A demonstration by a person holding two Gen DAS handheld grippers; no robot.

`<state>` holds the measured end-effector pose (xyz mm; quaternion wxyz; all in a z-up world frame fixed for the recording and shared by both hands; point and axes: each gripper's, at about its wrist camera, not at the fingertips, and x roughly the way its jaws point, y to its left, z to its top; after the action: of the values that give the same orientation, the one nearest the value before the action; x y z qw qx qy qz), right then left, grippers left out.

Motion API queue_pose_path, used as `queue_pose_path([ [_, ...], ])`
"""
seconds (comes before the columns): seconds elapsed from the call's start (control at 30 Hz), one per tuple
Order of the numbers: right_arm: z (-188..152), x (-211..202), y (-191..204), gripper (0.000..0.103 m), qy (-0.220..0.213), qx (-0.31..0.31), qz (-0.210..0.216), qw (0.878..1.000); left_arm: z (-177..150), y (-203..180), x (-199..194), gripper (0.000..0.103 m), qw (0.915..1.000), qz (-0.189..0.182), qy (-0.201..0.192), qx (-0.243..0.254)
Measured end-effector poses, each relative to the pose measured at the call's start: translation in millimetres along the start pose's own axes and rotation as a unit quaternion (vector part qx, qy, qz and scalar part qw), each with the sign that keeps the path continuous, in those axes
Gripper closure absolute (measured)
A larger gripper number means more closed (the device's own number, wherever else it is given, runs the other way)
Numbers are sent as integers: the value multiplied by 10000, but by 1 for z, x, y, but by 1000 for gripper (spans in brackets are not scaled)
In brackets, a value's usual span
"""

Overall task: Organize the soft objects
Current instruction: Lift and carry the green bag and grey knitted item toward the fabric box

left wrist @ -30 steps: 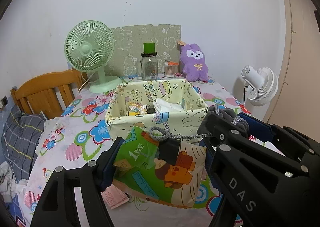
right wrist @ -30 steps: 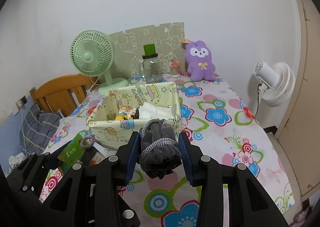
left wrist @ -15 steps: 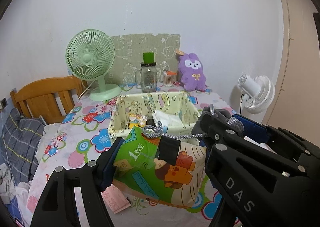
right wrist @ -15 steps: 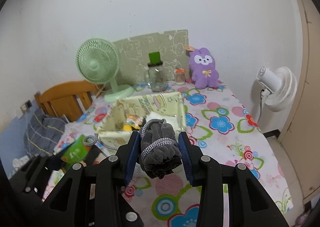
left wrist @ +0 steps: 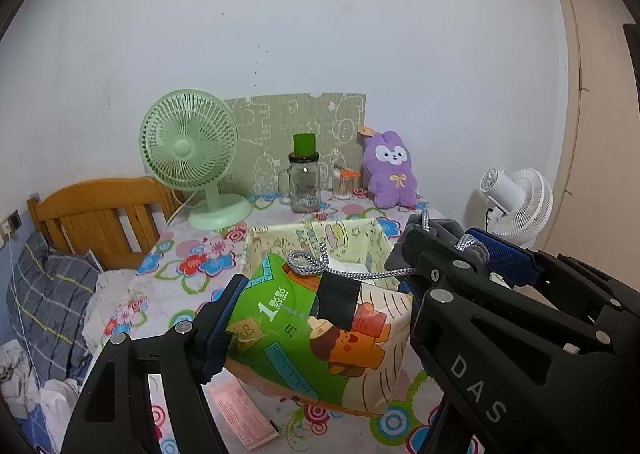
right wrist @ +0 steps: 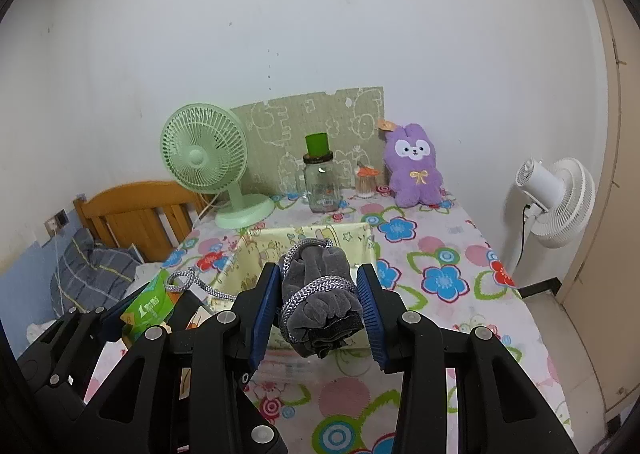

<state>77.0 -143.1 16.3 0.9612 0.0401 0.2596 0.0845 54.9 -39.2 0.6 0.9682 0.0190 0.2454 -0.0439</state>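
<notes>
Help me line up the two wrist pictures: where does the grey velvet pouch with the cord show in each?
Left wrist view: the grey velvet pouch sits right of centre, mostly hidden behind the right gripper's fingers.
Right wrist view: the pouch is low centre, clamped in the right gripper.
Shared landmark: the purple bunny plush stands at the table's far edge.

The right tool (right wrist: 319, 308) grips a grey pouch (right wrist: 320, 294) wrapped with cord (right wrist: 316, 288), held above the yellow bin (right wrist: 362, 238) on the table (right wrist: 452, 254). At lower left, the left tool (right wrist: 132, 310) holds a green pack (right wrist: 150, 306).
</notes>
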Motion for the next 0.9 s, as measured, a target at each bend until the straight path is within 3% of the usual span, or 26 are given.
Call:
queue_pose_path([
  [0.27,17,3,3,60,-124,-14,58,9999,16,3,2,26,9998,-4,-213,-6],
  [0.9,32,59,-1,59,-58,51,191,9998,30,12,53,26,9999,106,-103,12],
])
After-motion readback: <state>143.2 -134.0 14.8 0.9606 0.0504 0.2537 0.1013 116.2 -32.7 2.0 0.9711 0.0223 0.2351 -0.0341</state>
